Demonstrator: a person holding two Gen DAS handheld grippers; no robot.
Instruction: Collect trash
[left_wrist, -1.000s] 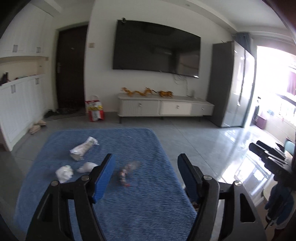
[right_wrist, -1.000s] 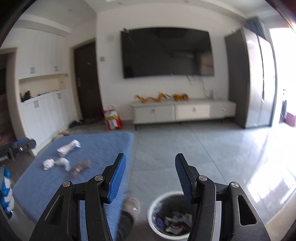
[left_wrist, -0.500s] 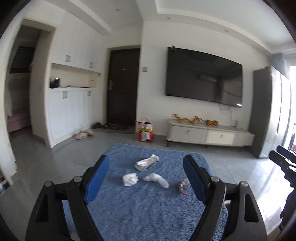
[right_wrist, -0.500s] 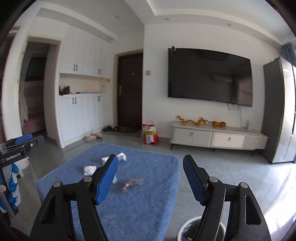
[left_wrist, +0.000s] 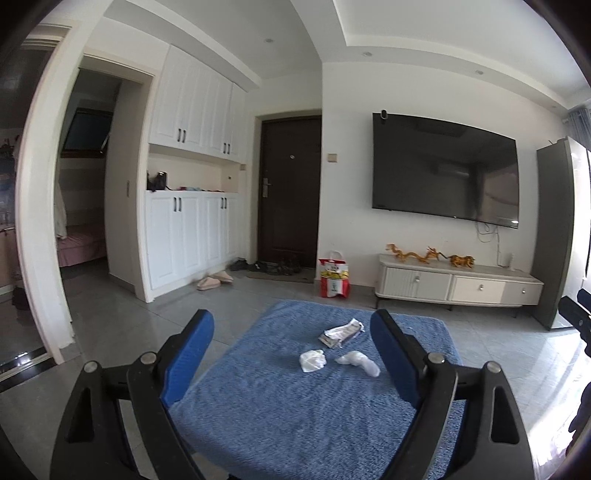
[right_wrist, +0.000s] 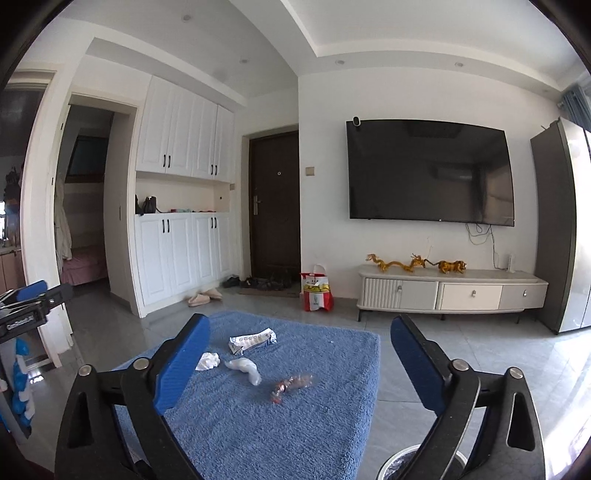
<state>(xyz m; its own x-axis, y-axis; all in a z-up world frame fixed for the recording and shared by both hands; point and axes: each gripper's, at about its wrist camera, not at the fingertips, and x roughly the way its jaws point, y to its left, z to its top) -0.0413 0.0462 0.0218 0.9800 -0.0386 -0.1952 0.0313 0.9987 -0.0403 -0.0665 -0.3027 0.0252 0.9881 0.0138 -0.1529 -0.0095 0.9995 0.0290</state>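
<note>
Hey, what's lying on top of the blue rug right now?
On the rug: a flat wrapper, a crumpled tissue, a white plastic wad and a clear reddish wrapper. The gripper's arms hide the rug's near corners.

Wall-mounted television (right_wrist: 430, 171) above a low white media console (right_wrist: 450, 291); golden dragon figurines (right_wrist: 415, 263) along the console's top. Red-and-yellow shopping bag (right_wrist: 317, 288) left of the console, dark entrance door (right_wrist: 275, 206) beyond, pink slippers (right_wrist: 205, 296) further left.
</note>
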